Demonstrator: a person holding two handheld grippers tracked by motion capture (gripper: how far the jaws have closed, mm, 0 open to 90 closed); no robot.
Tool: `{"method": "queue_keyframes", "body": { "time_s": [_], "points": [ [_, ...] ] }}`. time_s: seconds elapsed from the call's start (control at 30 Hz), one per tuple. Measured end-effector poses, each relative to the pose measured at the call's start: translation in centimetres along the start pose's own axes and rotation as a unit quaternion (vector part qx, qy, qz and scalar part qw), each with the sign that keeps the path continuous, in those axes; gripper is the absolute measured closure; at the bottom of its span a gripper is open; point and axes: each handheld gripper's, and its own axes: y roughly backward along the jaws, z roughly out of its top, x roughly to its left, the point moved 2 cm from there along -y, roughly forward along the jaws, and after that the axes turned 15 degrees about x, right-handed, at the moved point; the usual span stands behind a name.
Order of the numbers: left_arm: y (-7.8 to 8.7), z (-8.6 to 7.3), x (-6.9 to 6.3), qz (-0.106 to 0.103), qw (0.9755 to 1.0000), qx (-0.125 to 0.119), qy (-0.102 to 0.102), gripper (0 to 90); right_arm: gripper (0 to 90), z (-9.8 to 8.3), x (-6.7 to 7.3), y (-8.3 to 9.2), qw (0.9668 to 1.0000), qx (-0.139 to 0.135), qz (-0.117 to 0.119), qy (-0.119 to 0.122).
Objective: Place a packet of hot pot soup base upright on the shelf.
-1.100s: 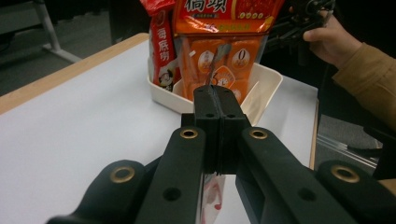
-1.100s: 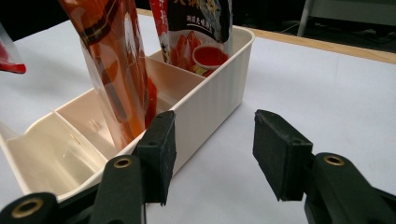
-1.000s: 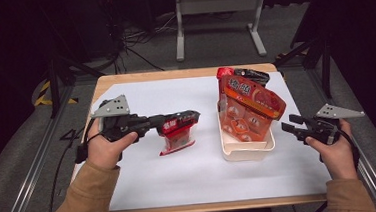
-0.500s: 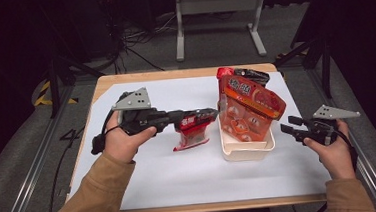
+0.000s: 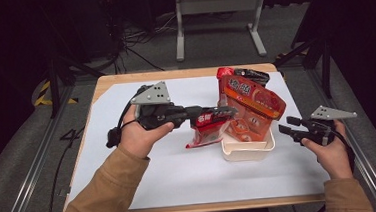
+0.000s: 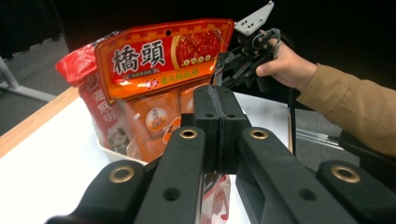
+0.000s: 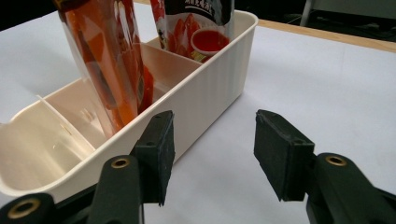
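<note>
Left gripper (image 5: 224, 112) clamps red sauce pouch (image 5: 209, 132) hanging long-axis down, just left of white divided bin (image 5: 249, 152). Right gripper (image 5: 284, 131) agape, idle beside bin's right wall.

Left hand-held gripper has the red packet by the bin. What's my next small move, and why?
Probably carry it a little farther, over the white bin's empty near compartment. The left hand-held gripper is shut on the small red packet, which hangs beside the bin, and the orange pouch already stands in it.
</note>
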Motion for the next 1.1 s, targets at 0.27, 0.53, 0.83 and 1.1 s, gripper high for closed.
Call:
{"method": "queue_keyframes", "body": {
  "time_s": [0.27,0.53,0.83,1.1],
  "points": [
    [-0.9,0.8,0.1,-0.009,0.9998,-0.016,-0.001,90.0,48.6,0.0,0.0,0.0,1.0,0.0,0.002,0.0],
    [-2.0,1.3,0.4,-0.015,0.9992,-0.035,-0.006,90.0,49.1,-0.1,-0.1,0.0,1.0,-0.002,0.002,-0.003],
    [-3.7,2.0,0.4,-0.029,0.9981,-0.053,-0.01,90.0,49.4,-0.1,-0.2,0.0,1.0,-0.002,0.003,-0.003],
    [-5.1,2.7,0.2,-0.038,0.9975,-0.057,-0.016,90.0,49.5,-0.2,-0.2,0.1,1.0,-0.003,0.005,-0.004]
  ]
}}
